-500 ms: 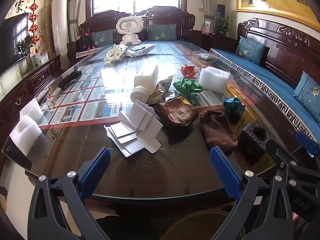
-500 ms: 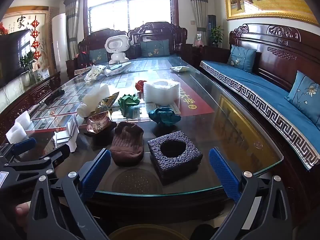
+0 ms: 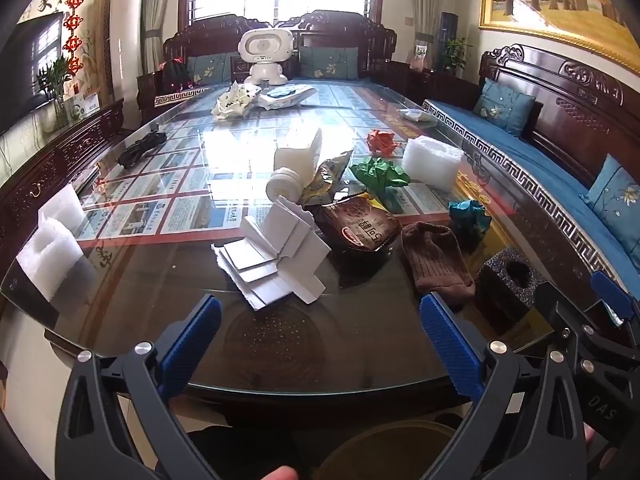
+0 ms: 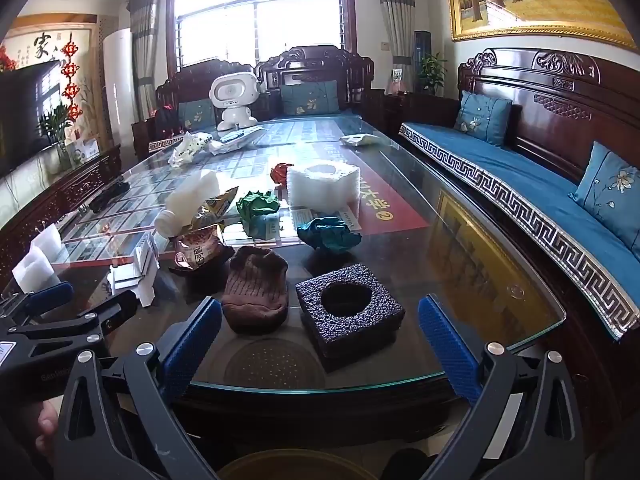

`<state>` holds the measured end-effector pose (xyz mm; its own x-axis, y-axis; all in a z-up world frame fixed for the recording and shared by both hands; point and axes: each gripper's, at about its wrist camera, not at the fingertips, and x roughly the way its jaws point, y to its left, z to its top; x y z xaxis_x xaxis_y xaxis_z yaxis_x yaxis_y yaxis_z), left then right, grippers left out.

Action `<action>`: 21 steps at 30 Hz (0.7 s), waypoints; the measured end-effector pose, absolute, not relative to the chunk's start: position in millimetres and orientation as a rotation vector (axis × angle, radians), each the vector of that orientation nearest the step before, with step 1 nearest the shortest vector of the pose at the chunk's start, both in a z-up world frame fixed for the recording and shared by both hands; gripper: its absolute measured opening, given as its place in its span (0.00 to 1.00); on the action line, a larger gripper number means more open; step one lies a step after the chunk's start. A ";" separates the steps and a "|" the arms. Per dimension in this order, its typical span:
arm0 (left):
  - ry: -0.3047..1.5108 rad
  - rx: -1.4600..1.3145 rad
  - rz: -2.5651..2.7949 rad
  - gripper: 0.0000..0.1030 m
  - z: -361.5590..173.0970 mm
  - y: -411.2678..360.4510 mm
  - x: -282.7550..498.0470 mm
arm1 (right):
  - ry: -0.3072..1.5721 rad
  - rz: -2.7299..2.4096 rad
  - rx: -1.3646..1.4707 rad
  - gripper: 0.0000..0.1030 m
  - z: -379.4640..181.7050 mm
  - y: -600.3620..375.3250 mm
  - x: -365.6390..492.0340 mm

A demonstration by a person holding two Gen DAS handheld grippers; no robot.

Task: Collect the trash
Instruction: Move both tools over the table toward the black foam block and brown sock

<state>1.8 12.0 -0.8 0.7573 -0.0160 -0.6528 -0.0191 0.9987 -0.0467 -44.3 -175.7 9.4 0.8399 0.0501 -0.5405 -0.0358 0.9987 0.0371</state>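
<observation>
On the glass counter (image 4: 500,280), scattered trash, untouched.
Near edge: black foam block (image 4: 350,314) beside brown sock (image 4: 256,288); farther back, snack bag (image 3: 356,226), white cardboard (image 3: 276,256), teal (image 4: 328,234) and green paper wads (image 4: 256,202). Left gripper (image 3: 320,344) and right gripper (image 4: 320,344) hovering short of these, jaws spread wide, holding nothing.

Round brownish container (image 4: 296,466) cut off by the bottom edge, perhaps a bin; wrapper (image 3: 356,228) print unreadable.

Bare glass (image 4: 276,360) lies nearest; brown sock (image 4: 256,292) and black foam block (image 4: 350,314) crowd behind.
</observation>
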 end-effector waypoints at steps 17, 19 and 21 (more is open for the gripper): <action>0.738 -0.049 0.114 0.96 8.9 13.0 -1.7 | 0.542 0.053 0.086 0.92 15.8 -192.8 -52.8; 0.690 -0.036 0.094 0.96 13.5 11.5 -8.6 | 0.534 0.066 0.092 0.92 17.3 -193.4 -54.2; 0.642 -0.052 0.047 0.96 16.8 14.1 -17.7 | 0.527 0.086 0.097 0.92 19.4 -193.8 -55.7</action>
